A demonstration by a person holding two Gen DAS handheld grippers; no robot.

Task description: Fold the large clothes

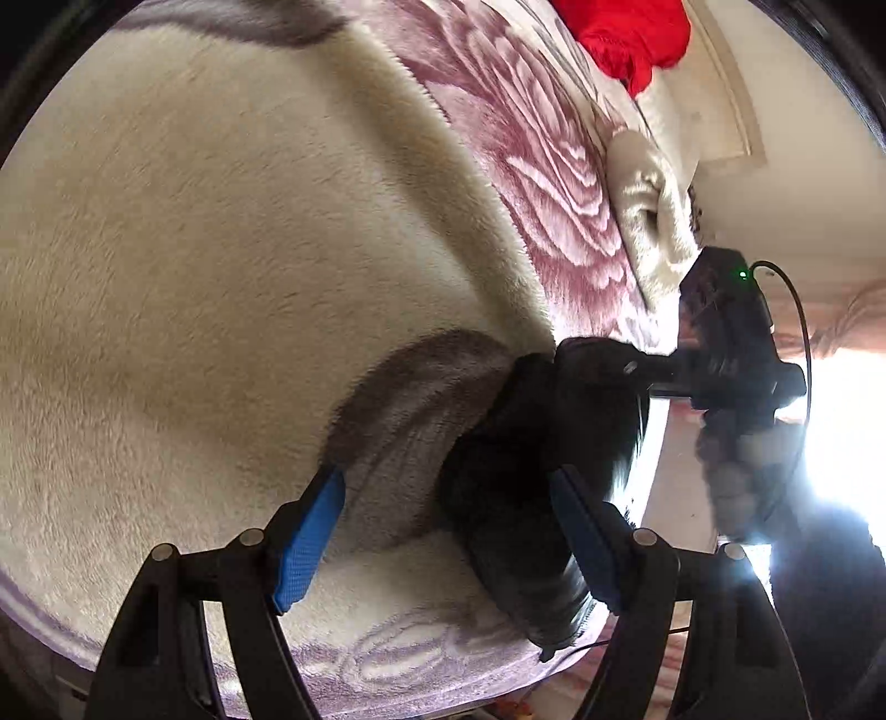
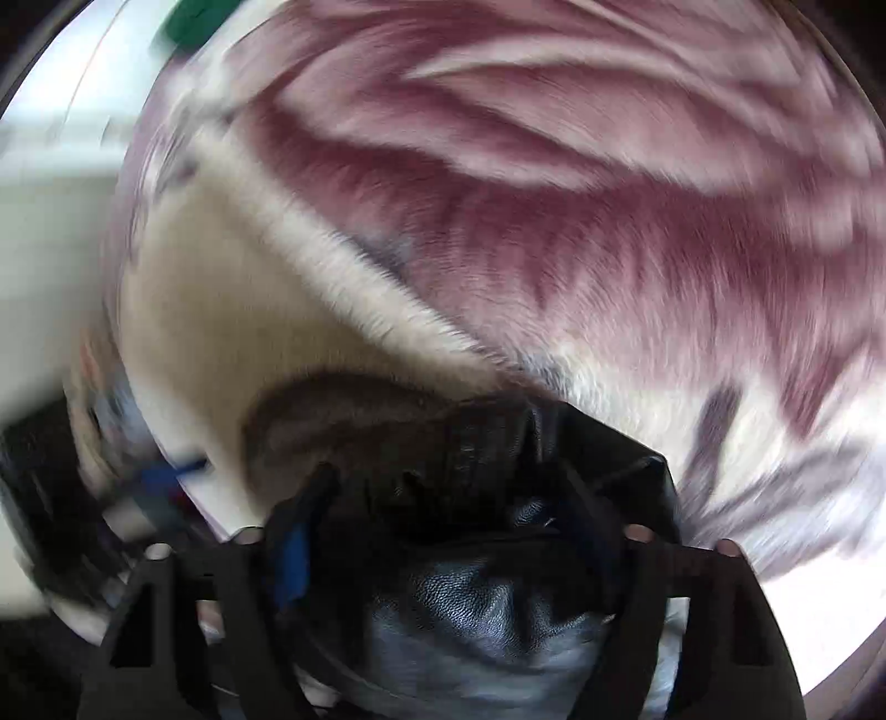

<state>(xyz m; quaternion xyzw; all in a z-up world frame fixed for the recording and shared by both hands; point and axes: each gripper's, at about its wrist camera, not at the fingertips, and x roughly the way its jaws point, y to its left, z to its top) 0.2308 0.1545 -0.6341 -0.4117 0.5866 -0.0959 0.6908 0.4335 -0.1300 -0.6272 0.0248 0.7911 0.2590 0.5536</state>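
A plush bed blanket (image 1: 554, 183) with a big mauve rose pattern stretches out ahead of both my grippers, and bright daylight glares from a window far off to my right. Spread over the blanket lies a large cream fleece garment (image 1: 221, 249) with a grey-brown patch (image 1: 410, 399); it fills nearly everything ahead and to the left of my left gripper (image 1: 448, 531). A black leathery part of the garment (image 1: 515, 498), sleeve-like with a ribbed end, lies between my left gripper's blue-padded fingers (image 1: 310, 531). Those jaws stand wide apart, the left pad clear of the black part; whether the right pad touches it I cannot tell, so I count this gripper as released.

Beyond my left gripper and to its right, my right gripper (image 2: 443, 498) reaches in from the window side, its tips at the far end of the same black part. Its own view is blurred and dark. Black leathery cloth bunches between its fingers (image 2: 299, 543) and close under the camera, but I cannot tell whether the pads are clenched on it.

A red cloth (image 1: 626, 39) lies far ahead on the blanket, well apart from the garment, and a small cream fleece bundle (image 1: 648, 205) sits nearer, ahead and to the right
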